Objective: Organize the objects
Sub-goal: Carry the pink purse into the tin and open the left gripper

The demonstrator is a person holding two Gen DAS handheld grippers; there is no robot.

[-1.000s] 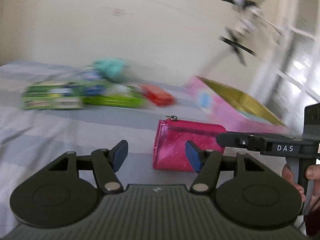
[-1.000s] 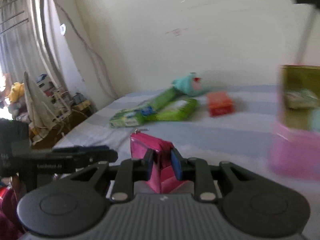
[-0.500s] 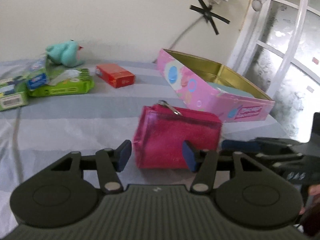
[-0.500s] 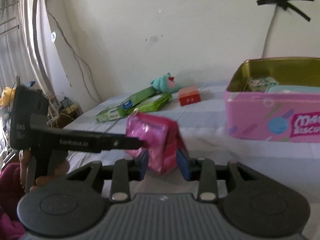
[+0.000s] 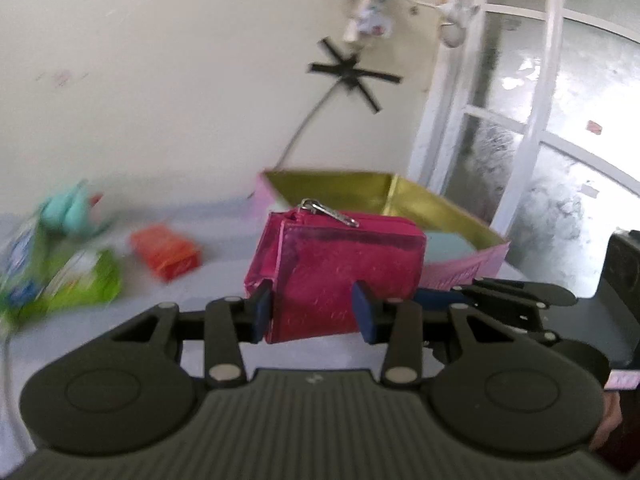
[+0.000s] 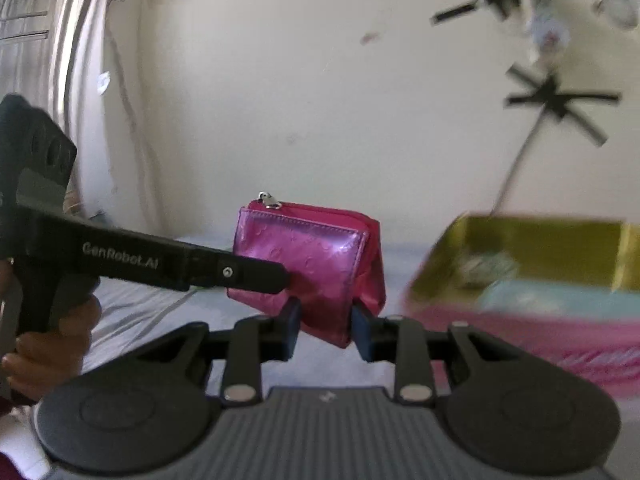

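Right tool (image 6: 323, 330) — nearest in its own view, blue pads (image 6: 290, 326) closed onto the lower edge of the pink pouch (image 6: 310, 258); pouch lifted clear of the bed, upright, zipper pull (image 6: 269, 199) at top left.

Left tool (image 5: 312, 312) — pads (image 5: 262, 310) partly closed to either side of the same pouch (image 5: 340, 268), at its lower part; contact with the faces not clear enough to tell. Seen from the right view as a black finger (image 6: 240, 274) reaching in from the left, tip against the glossy front of the pouch.

Bed sheet (image 5: 224, 292) — pale, striped, below the pouch.

Pink tin (image 6: 532, 316) — open, gold-lined, just behind and right of the pouch; pale blue item (image 6: 560, 300) and a blurred packet inside.

Orange box (image 5: 166, 252) — on the bed, left of the pouch, well apart.

Green packet (image 5: 86, 280) and teal plush toy (image 5: 66, 210) — farther left, blurred.

Wall (image 5: 160, 100) — cream, black tape cross (image 5: 352, 74) with a cable.

Window frame (image 5: 532, 120) — white, far right.
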